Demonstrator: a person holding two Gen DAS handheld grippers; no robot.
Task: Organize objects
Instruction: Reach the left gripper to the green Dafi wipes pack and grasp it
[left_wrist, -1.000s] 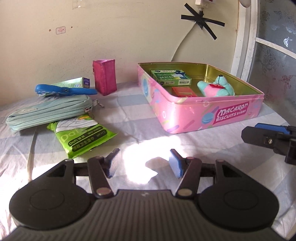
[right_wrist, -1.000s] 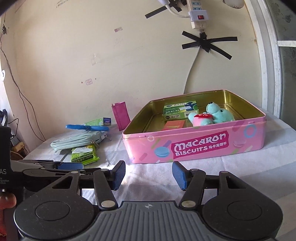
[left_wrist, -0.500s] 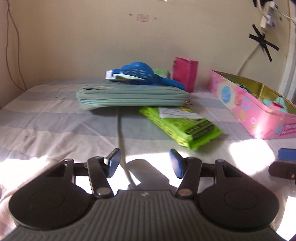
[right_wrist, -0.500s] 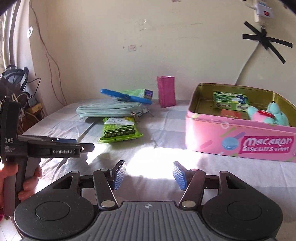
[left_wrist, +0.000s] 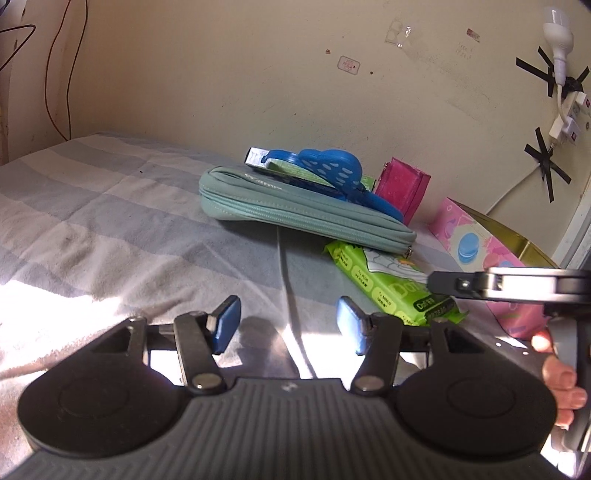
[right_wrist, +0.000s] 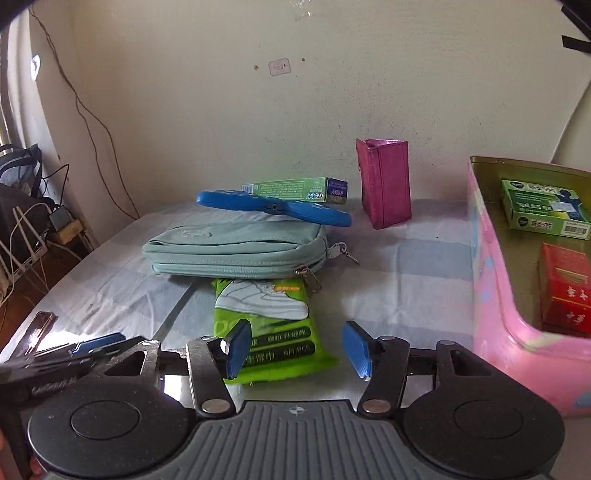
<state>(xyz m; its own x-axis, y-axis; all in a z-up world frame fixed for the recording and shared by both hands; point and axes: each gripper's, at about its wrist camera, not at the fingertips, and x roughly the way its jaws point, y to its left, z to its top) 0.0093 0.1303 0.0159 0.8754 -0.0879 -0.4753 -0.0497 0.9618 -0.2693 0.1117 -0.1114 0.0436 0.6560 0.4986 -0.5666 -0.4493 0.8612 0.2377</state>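
My right gripper (right_wrist: 297, 349) is open and empty, its fingers straddling the near end of a green wipes pack (right_wrist: 267, 325). The pack lies partly under a teal zip pouch (right_wrist: 236, 249), which carries a blue fan-shaped object (right_wrist: 273, 208) and a green toothpaste box (right_wrist: 295, 188). A magenta box (right_wrist: 386, 182) stands behind. The pink biscuit tin (right_wrist: 495, 295) at right holds a green box (right_wrist: 543, 208) and a red box (right_wrist: 565, 291). My left gripper (left_wrist: 288, 328) is open and empty above the cloth, short of the pouch (left_wrist: 295, 212) and the pack (left_wrist: 391, 284).
A striped cloth (left_wrist: 92, 206) covers the table, with a wall close behind. The left gripper's body shows at the lower left of the right wrist view (right_wrist: 66, 360). Cables and devices sit off the table's left edge (right_wrist: 29, 221).
Both grippers swung left, away from the tin, and moved closer to the pouch and wipes pack. The right gripper's fingers now flank the pack's near end. Both stayed open.
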